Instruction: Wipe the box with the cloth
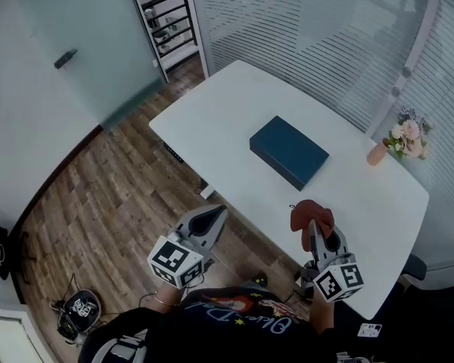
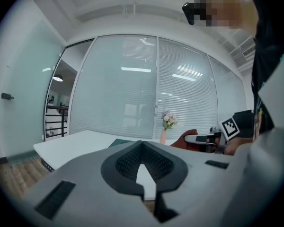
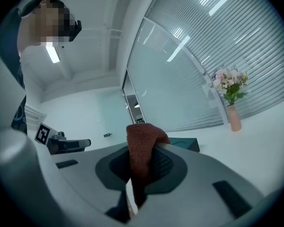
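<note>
Right gripper: fingers clamped on the folded rust-red woven cloth. A bunched fold stands proud of the tips, and the rest hangs down through the gap behind them. Judgement: gripped this way, the wad should meet a surface before the hard fingertips do, which is what wiping needs.

Left gripper: fingers closed tip to tip, with only the small hollow behind the tips and nothing in it. In the head view it sits to the left, off the near edge of the white desk, over the brown wood-plank floor. Judgement: it is free, and could steady the box if the box slides under the cloth.

Position: the cloth hangs over the near part of the desk, on the right. The flat dark-blue rectangular box lies farther in, near the middle of the desk, with its broad top face up and its sides set at an angle to the desk edges. Cloth and box are apart, with no contact.

Far right, near the desk's edge, stands a small pink vase of pale flowers, well apart from the box. Judgement: it should be clear of any stroke across the lid.

Status, by my reading: cloth is in hand and wiping has not begun. The next move calls for carrying the cloth forward and down onto the top face.
</note>
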Motion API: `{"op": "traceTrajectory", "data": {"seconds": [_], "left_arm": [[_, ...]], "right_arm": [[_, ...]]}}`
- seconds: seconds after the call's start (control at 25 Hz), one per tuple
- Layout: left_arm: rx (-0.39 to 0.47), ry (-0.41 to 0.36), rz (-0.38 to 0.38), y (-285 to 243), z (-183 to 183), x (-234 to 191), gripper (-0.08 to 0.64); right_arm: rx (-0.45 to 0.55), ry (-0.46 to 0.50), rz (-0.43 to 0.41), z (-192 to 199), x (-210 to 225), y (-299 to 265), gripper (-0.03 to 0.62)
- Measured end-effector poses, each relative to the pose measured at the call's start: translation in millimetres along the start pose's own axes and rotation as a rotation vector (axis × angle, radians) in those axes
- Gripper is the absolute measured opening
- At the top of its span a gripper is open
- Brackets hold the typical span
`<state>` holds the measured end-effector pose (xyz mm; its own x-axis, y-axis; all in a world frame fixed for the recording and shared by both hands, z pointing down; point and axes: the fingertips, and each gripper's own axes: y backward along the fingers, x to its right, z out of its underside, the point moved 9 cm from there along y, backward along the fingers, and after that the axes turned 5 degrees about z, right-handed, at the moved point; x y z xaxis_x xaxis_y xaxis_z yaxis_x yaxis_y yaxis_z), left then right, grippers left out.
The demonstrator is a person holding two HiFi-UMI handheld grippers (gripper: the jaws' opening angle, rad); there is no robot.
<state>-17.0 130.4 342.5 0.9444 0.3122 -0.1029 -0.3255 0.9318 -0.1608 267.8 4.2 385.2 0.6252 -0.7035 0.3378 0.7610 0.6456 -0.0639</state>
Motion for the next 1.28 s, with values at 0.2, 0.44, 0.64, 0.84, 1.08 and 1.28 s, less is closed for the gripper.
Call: {"op": "traceTrajectory", "data": {"seconds": [0.2,0.44,0.64,0.84,1.08,1.28], "left_arm": [[-0.013,0.021,-0.001,-11,3,-7,0.003],[-0.041,0.066,0.045,-37,18,-39,0.003],[0.000,0.019,0.193,-95,-5,-79,0.003],[0.040,-0.027,0.296,-156,-26,-111,0.003],[0.012,-0.004,0.345,-191,-13,-154,0.003],[0.014,0.019,0.401,-216,-15,-184,0.003]], "right_arm": [[-0.014,0.021,0.001,-5,9,-11,0.037],[-0.013,0.028,0.037,-1,12,-32,0.037],[0.065,0.054,0.147,-25,12,-53,0.037],[0.081,0.091,0.267,-38,34,-76,0.037],[0.122,0.158,0.312,-56,41,-128,0.037],[0.090,0.220,0.328,-68,47,-191,0.037]]}}
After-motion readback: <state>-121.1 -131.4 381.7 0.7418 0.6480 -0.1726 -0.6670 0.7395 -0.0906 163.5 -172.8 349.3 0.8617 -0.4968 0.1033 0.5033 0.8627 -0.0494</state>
